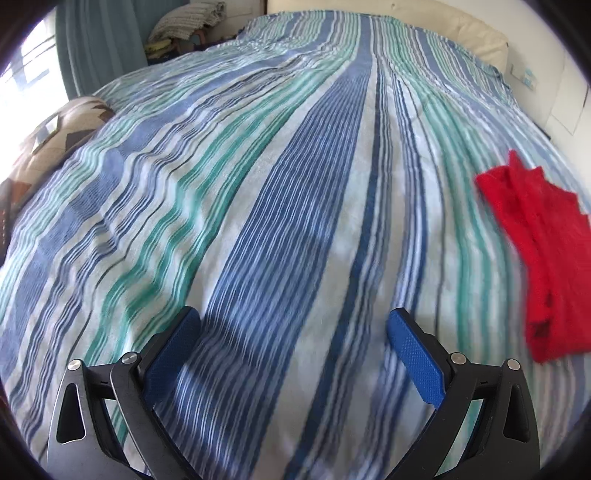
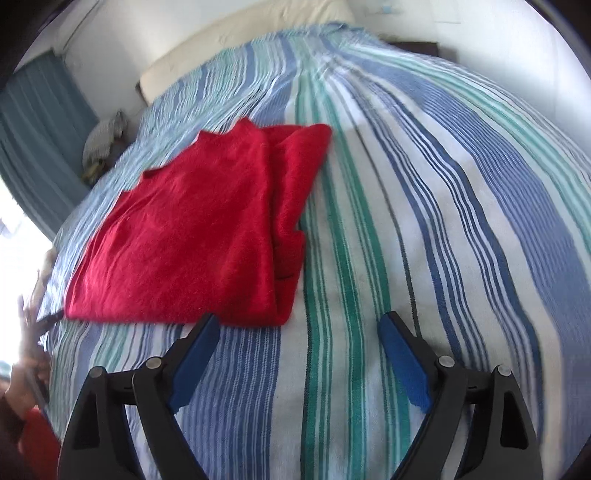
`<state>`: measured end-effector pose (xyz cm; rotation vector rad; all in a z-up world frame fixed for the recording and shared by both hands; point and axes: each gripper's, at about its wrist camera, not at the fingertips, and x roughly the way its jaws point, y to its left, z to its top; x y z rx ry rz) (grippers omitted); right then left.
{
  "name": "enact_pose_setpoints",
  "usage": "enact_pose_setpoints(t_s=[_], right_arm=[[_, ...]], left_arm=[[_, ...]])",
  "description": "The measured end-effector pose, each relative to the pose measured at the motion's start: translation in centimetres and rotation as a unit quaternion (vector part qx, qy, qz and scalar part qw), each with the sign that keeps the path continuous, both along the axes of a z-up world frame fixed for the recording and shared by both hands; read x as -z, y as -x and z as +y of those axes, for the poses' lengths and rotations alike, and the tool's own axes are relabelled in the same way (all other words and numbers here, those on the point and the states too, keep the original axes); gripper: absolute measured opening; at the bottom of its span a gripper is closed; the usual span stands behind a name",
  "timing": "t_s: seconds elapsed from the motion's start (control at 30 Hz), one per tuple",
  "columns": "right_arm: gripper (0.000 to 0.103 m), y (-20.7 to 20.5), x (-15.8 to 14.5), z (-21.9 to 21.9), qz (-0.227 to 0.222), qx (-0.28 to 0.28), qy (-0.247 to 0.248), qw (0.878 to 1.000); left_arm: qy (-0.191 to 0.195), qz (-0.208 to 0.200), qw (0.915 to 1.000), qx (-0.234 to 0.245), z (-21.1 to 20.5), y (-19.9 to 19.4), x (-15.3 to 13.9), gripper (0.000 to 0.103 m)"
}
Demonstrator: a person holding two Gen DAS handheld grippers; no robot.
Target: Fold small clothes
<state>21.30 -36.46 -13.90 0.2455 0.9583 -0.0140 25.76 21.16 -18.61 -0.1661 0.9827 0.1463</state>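
A red garment [image 2: 199,229] lies folded flat on the striped bedspread [image 2: 424,221]. In the right wrist view it sits just ahead and to the left of my right gripper [image 2: 297,325], which is open and empty, its left finger close to the garment's near edge. In the left wrist view the same red garment [image 1: 543,258] lies at the far right. My left gripper [image 1: 291,321] is open and empty over bare bedspread [image 1: 258,184], well to the left of the garment.
A cream headboard [image 1: 461,29] runs along the far end of the bed. A patterned pillow [image 1: 55,129] lies at the bed's left edge. Teal curtains [image 2: 33,140] and a bright window are on the left. A pile of folded cloth [image 1: 184,22] sits beyond the bed.
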Motion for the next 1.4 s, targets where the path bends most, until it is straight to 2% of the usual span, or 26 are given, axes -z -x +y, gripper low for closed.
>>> enact_pose_setpoints(t_s=[0.1, 0.17, 0.23, 0.33, 0.43, 0.47, 0.5, 0.53, 0.57, 0.6, 0.73, 0.83, 0.93, 1.03, 1.13, 1.2, 1.27, 1.3, 1.4], right_arm=[[0.087, 0.6, -3.5, -2.1, -0.051, -0.001, -0.073, 0.996], [0.087, -0.3, -5.0, -3.9, -0.067, 0.012, -0.119, 0.991], [0.087, -2.2, -5.1, -5.2, -0.055, 0.023, -0.159, 0.985], [0.087, -5.4, -3.5, -5.4, -0.009, 0.017, -0.197, 0.980], [0.086, -8.0, -1.0, -4.5, 0.026, 0.035, -0.206, 0.978], [0.078, -8.5, -0.3, -4.2, 0.033, 0.043, -0.209, 0.976], [0.062, -9.0, 0.6, -3.6, 0.048, 0.049, -0.211, 0.975], [0.053, -9.4, 1.4, -3.0, 0.064, 0.047, -0.212, 0.974], [0.027, -9.7, 1.6, -2.3, 0.077, 0.044, -0.195, 0.977], [0.010, -10.1, 1.4, -1.8, 0.080, 0.044, -0.167, 0.982], [0.010, -10.4, -3.5, 1.5, 0.026, 0.032, -0.100, 0.994], [0.010, -11.4, -9.1, 8.1, -0.009, -0.039, -0.040, 0.998], [0.010, -13.2, -11.2, 15.3, -0.013, -0.100, -0.031, 0.994], [0.010, -15.4, -9.9, 23.1, 0.001, -0.149, -0.033, 0.988], [0.011, -16.6, -5.6, 28.4, 0.031, -0.167, -0.046, 0.984], [0.021, -17.6, -1.5, 30.4, 0.082, -0.174, -0.114, 0.975], [0.043, -18.0, 1.9, 31.0, 0.133, -0.167, -0.192, 0.958], [0.045, -17.5, 2.4, 30.7, 0.138, -0.157, -0.219, 0.953], [0.045, -16.3, 0.0, 29.0, 0.087, -0.165, -0.263, 0.947]], left_arm=[[0.063, -0.023, 0.9976, 0.020, -0.6, 3.8, -2.2, 0.102], [0.104, -0.036, 0.9933, 0.036, -1.9, 6.5, -3.5, 0.102], [0.134, -0.041, 0.9888, 0.051, -3.6, 8.7, -4.2, 0.102], [0.159, -0.035, 0.9840, 0.072, -6.0, 10.4, -3.7, 0.102], [0.145, -0.016, 0.9842, 0.100, -7.7, 11.1, -2.1, 0.102], [0.132, -0.007, 0.9854, 0.107, -8.0, 11.1, -1.4, 0.102], [0.123, -0.002, 0.9860, 0.112, -8.0, 11.1, -1.0, 0.102], [0.117, 0.001, 0.9863, 0.116, -8.1, 11.0, -0.6, 0.102], [0.114, 0.003, 0.9865, 0.117, -8.0, 10.9, -0.4, 0.102], [0.108, 0.003, 0.9870, 0.119, -8.0, 10.7, -0.4, 0.102], [0.106, -0.001, 0.9877, 0.115, -7.7, 10.5, -0.7, 0.102], [0.122, 0.002, 0.9870, 0.104, -7.3, 10.1, -0.5, 0.102], [0.131, 0.002, 0.9865, 0.099, -7.1, 9.8, -0.4, 0.102], [0.139, 0.001, 0.9855, 0.098, -6.7, 9.9, -0.5, 0.102], [0.140, 0.001, 0.9854, 0.096, -6.3, 10.2, -0.5, 0.102], [0.140, 0.003, 0.9857, 0.094, -6.1, 10.2, -0.4, 0.102], [0.136, 0.005, 0.9862, 0.094, -6.1, 10.3, -0.3, 0.102], [0.134, 0.006, 0.9866, 0.094, -6.1, 10.3, -0.3, 0.102], [0.128, 0.009, 0.9870, 0.097, -6.3, 10.3, -0.4, 0.102]])
